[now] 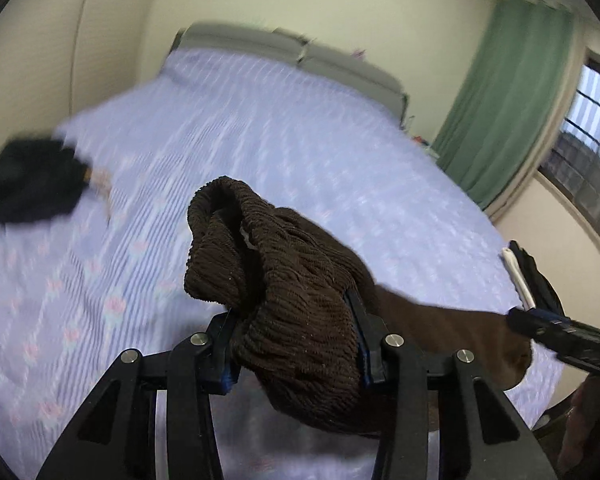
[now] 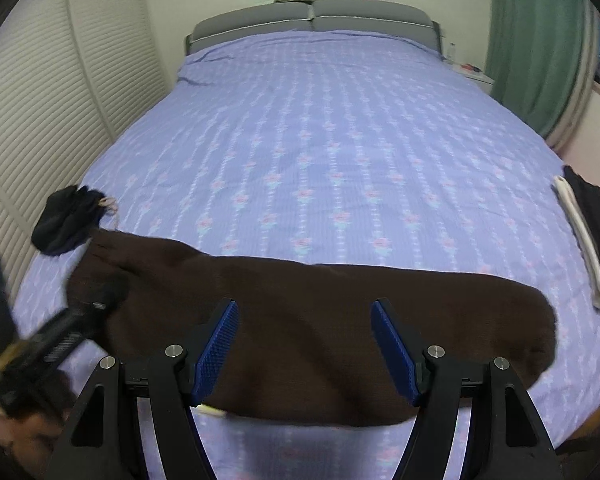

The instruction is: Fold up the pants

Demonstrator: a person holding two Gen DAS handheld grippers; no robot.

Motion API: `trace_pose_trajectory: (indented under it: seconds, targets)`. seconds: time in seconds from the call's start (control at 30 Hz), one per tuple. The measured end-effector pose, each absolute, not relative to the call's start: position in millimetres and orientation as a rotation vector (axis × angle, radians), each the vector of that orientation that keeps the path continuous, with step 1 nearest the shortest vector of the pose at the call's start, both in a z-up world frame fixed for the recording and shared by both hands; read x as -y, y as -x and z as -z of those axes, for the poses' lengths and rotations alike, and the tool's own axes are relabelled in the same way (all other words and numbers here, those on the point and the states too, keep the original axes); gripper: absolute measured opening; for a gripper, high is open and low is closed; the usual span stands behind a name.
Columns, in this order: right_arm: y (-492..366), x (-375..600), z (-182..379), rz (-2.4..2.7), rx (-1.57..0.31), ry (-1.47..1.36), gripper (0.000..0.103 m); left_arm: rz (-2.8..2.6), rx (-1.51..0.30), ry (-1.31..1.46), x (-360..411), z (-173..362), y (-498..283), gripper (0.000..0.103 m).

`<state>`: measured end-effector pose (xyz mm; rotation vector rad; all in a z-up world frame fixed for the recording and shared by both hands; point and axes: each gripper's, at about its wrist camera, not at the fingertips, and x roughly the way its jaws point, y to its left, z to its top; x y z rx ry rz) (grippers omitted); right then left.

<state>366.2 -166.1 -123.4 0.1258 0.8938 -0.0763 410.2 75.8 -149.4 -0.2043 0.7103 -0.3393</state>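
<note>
The brown ribbed pants [image 2: 320,320] lie stretched left to right across the near end of the bed [image 2: 320,140]. My left gripper [image 1: 296,344] is shut on the bunched waist end of the brown pants [image 1: 284,280] and holds it lifted above the bed. That gripper shows blurred at the left of the right wrist view [image 2: 80,320]. My right gripper [image 2: 304,344] is open and empty, hovering over the middle of the pants. It appears at the right edge of the left wrist view [image 1: 548,324].
A dark bundled garment [image 2: 66,220] lies at the bed's left edge. A folded black and white stack [image 2: 588,232] sits at the right edge. The grey headboard [image 2: 312,20] is far back. Green curtain [image 2: 536,40] and window are to the right.
</note>
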Motion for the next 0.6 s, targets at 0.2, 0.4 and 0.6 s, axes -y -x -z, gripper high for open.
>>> trace_pose_trajectory:
  seconds: [0.2,0.4,0.6]
  targets:
    - [-342,242,113,0.188,-0.868,-0.204,0.07,0.446,-0.617,0.074,12,102,-395,0.042]
    - [-315,317,107,0.286,-0.839,-0.265,0.07,0.579,-0.64,-0.06,111,108,-388,0.042]
    - [-288,377,115,0.36,-0.824,-0.316,0.07,0.718,-0.708,-0.224,196,139,-370,0.038]
